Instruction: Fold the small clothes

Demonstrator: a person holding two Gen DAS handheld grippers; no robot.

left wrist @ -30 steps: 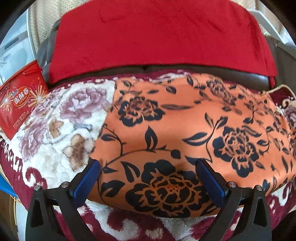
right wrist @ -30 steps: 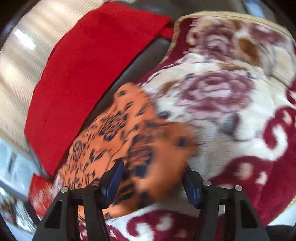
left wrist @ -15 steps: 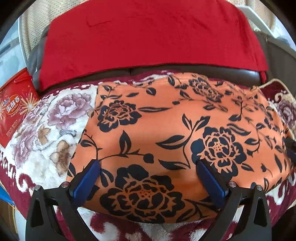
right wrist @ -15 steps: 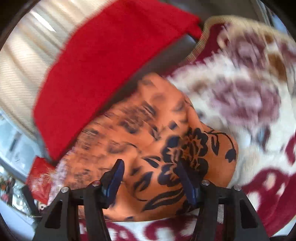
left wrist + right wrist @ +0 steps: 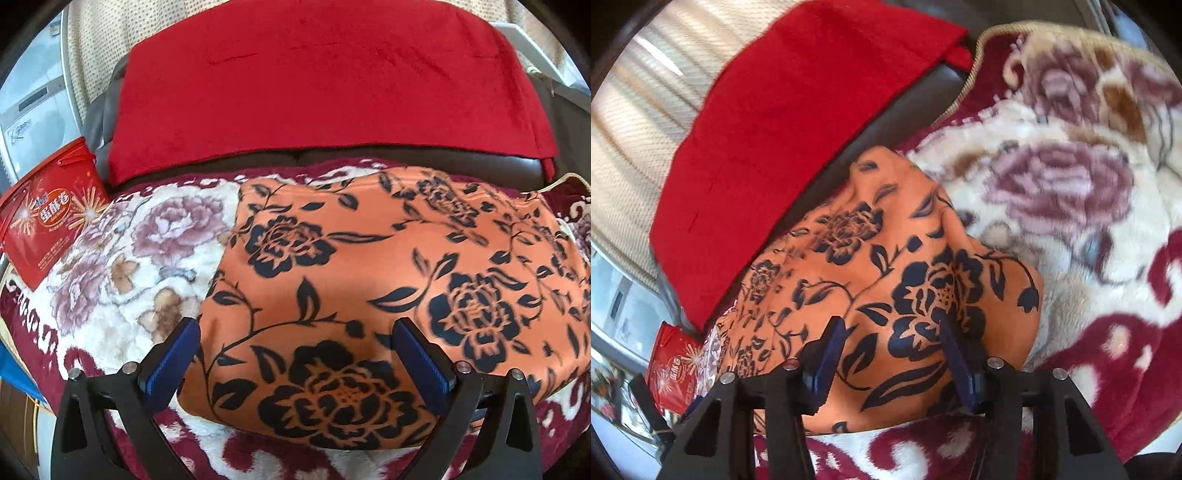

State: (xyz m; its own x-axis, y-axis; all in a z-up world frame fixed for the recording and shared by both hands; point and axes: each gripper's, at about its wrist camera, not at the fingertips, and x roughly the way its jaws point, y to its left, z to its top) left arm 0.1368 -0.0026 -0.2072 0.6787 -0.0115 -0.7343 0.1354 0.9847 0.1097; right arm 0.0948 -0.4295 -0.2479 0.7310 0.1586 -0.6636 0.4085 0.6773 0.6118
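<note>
An orange garment with a black flower print [image 5: 369,280] lies folded flat on a plush flowered blanket [image 5: 122,266]. My left gripper [image 5: 295,354] is open and hovers over the garment's near left part, with cloth showing between the blue pads. In the right wrist view the same garment [image 5: 886,280] lies under my right gripper [image 5: 892,354], which is open above its near right end. Neither gripper holds cloth.
A red blanket [image 5: 325,85] hangs over the sofa back behind the garment and also shows in the right wrist view [image 5: 798,122]. A red snack bag [image 5: 44,210] stands at the left edge of the sofa. The flowered blanket [image 5: 1089,206] spreads to the right.
The right gripper let go of the garment's end, which now lies folded flat, and drew back over it. The left view drifted left and then back to the right.
</note>
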